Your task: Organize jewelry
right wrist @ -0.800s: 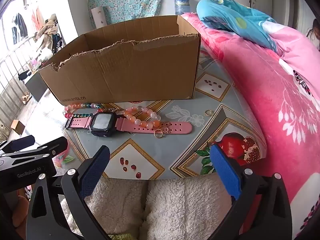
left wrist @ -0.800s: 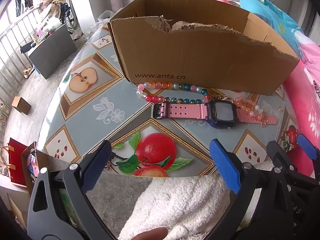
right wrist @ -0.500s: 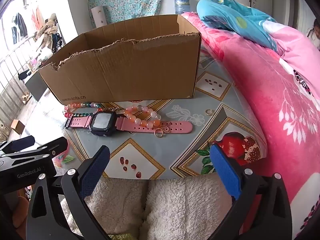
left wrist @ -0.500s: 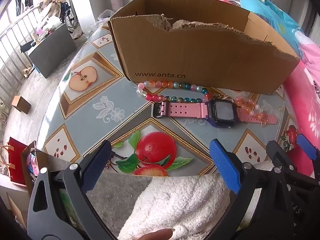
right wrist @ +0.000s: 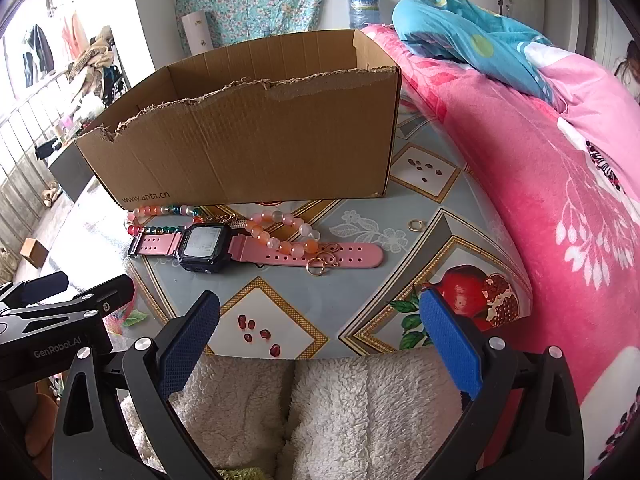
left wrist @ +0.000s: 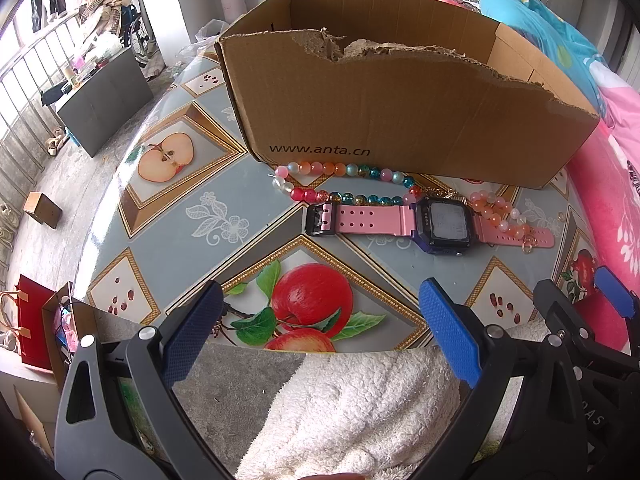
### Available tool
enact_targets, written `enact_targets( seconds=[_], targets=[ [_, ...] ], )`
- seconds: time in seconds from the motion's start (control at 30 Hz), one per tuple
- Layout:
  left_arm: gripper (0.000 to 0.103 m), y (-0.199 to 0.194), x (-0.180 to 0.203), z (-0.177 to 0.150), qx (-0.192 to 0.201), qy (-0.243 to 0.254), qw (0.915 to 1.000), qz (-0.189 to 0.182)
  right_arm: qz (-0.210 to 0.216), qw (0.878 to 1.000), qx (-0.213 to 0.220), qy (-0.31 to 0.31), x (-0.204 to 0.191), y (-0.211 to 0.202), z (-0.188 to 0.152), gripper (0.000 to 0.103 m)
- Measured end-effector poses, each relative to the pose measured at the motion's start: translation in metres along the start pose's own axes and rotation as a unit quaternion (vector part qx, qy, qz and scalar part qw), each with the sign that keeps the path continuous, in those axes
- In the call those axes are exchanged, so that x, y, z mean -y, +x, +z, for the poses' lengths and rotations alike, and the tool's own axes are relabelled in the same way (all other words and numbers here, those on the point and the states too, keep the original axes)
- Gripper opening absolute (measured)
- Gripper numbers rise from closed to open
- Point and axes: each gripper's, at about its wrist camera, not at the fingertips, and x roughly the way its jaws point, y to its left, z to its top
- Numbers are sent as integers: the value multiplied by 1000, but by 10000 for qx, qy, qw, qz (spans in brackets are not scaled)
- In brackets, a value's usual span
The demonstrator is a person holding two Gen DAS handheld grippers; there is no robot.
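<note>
Both grippers hung over the near edge of the fruit-patterned table (left wrist: 168, 240), low in each frame. The left gripper (left wrist: 320, 332) stood spread wide with nothing between its blue pads, and the right gripper (right wrist: 320, 328) was equally wide and empty. At mid-frame, a pink-strapped digital watch (right wrist: 206, 246) lay flat just in front of the torn cardboard box (right wrist: 256, 140). A multicoloured bead bracelet (left wrist: 344, 184) lay beside its buckle end, an orange-and-pink bead bracelet (right wrist: 280, 234) crossed the other strap, and a small gold ring (right wrist: 417, 224) sat apart to the right.
</note>
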Motion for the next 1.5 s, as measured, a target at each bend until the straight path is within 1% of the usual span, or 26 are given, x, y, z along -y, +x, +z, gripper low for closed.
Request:
enact_targets(
  seconds=[0.97, 1.3, 1.4, 1.5],
  targets=[
    [95, 0, 1, -2, 14, 2, 10000, 8, -56, 10000, 17, -66, -2, -3, 5, 98],
    [95, -3, 4, -3, 127, 82, 9999, 19, -97, 9999, 58, -89, -2, -6, 5, 98],
    [95, -6, 4, -3, 225, 100, 9996, -155, -137, 9998, 114, -124, -2, -8, 5, 98],
    [95, -14, 4, -4, 482, 113, 9984, -282, -145, 9996, 227, -118, -1, -11, 6, 98]
  ],
)
